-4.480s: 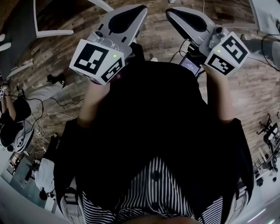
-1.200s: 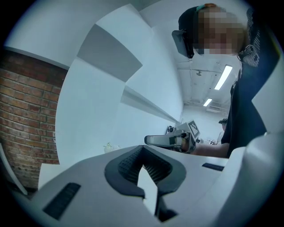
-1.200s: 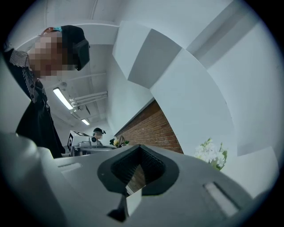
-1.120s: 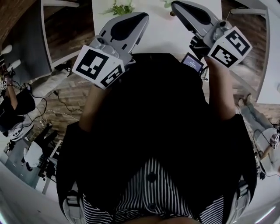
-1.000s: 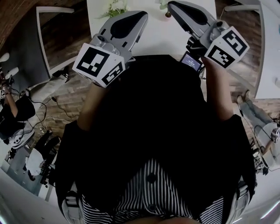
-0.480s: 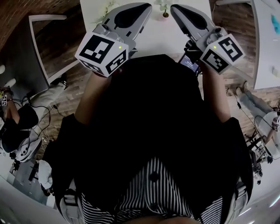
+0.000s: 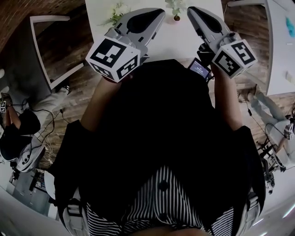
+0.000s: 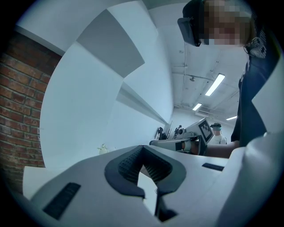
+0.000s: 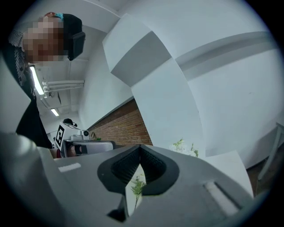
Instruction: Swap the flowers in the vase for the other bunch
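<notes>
We hold left gripper (image 7: pixel 159 13) and right gripper (image 7: pixel 191 10) at near edge of white table (image 7: pixel 173 39), both closed tight, empty. Vase (image 7: pixel 176 17) and loose bunch (image 7: pixel 117 9) stand on the far side. Brick wall (image 9: pixel 120 124); plank floor (image 7: pixel 69 99). Screen (image 7: pixel 199 69) text too small to read.

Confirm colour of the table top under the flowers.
The table is plain white. It shows best in the head view.

We see left gripper (image 7: pixel 154 16) and right gripper (image 7: pixel 193 13) shells: smooth light-grey plastic, slight sheen. Jaws lined with dark ribbed pads (image 8: pixel 127 165), matt, rubbery-looking. Marker cube (image 7: pixel 113 57): matt black-and-white faces. We read worktop (image 7: pixel 175 41) as white, smooth, matt. Floor (image 7: pixel 235 27): brown wood-look planks, rough grain. Brick wall (image 8: pixel 20 111): rough, matt. Person's dark top (image 7: pixel 161 124): plain matt cloth. Striped shirt (image 7: pixel 161 203): thin woven cloth.
</notes>
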Action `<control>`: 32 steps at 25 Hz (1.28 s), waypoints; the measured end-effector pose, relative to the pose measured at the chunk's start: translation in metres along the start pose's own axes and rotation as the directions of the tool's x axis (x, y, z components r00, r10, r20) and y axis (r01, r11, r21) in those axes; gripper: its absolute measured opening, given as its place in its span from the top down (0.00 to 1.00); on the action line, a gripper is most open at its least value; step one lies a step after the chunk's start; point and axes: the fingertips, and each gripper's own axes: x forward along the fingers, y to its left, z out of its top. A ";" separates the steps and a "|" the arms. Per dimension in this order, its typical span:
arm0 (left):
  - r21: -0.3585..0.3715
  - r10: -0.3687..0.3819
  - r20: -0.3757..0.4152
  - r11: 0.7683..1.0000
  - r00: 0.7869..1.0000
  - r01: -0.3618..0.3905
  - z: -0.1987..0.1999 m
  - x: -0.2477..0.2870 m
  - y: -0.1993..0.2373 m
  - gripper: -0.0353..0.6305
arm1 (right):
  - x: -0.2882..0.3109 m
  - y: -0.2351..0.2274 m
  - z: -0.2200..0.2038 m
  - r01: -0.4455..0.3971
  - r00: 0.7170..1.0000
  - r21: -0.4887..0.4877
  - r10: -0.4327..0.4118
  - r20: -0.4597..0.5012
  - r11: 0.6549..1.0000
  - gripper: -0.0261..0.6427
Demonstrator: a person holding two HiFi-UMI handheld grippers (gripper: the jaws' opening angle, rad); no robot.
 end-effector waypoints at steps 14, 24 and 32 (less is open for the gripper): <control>0.001 -0.017 -0.035 1.000 0.999 0.017 -0.011 0.001 -0.004 0.94 | 0.002 -0.009 -0.012 -0.001 0.999 -0.011 0.000 -0.039 1.000 0.96; -0.007 -0.047 -0.067 0.999 0.997 0.047 -0.017 0.007 -0.002 0.94 | -0.004 -0.032 -0.026 0.069 0.997 0.048 -0.067 -0.044 0.996 0.95; -0.027 -0.052 -0.087 0.998 0.995 0.050 -0.016 0.023 0.006 0.94 | 0.003 -0.059 -0.031 0.082 0.994 0.092 -0.075 -0.081 0.992 0.61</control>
